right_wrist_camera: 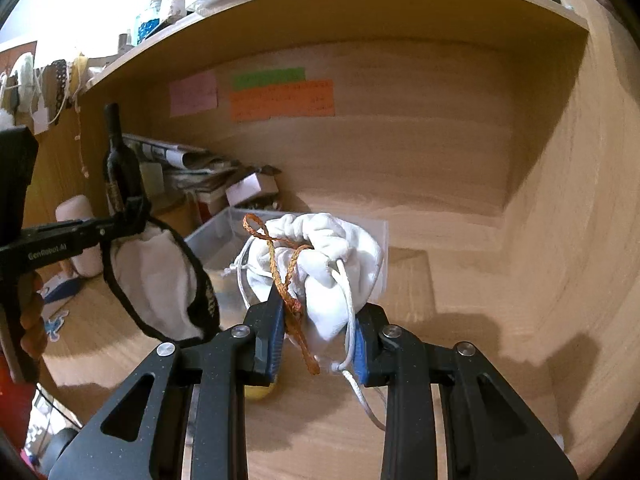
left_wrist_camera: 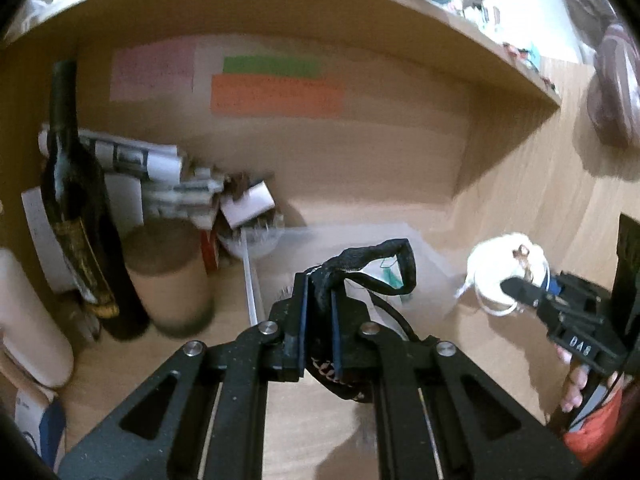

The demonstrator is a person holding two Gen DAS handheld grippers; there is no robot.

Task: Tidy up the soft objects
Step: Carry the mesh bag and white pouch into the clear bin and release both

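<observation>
My left gripper point(left_wrist_camera: 320, 284) is shut on the black strap point(left_wrist_camera: 384, 256) of a black-trimmed white soft piece. In the right wrist view that piece point(right_wrist_camera: 160, 288) hangs from the left gripper point(right_wrist_camera: 134, 216) above the wooden desk. My right gripper point(right_wrist_camera: 320, 320) is shut on a white drawstring pouch point(right_wrist_camera: 332, 256), with an orange cord point(right_wrist_camera: 280, 276) and a white cord between its pads. The left wrist view shows the pouch point(left_wrist_camera: 496, 268) in the right gripper point(left_wrist_camera: 520, 288) at the right. A clear plastic bin point(right_wrist_camera: 212, 240) sits just behind both.
A dark bottle point(left_wrist_camera: 76, 216), a cardboard tube point(left_wrist_camera: 168, 276) and stacked papers point(left_wrist_camera: 132, 160) crowd the back left corner. A wooden shelf point(right_wrist_camera: 360, 4) overhangs the alcove. Coloured notes point(right_wrist_camera: 280, 98) are stuck to the back wall. Something yellow point(right_wrist_camera: 260, 392) lies under my right gripper.
</observation>
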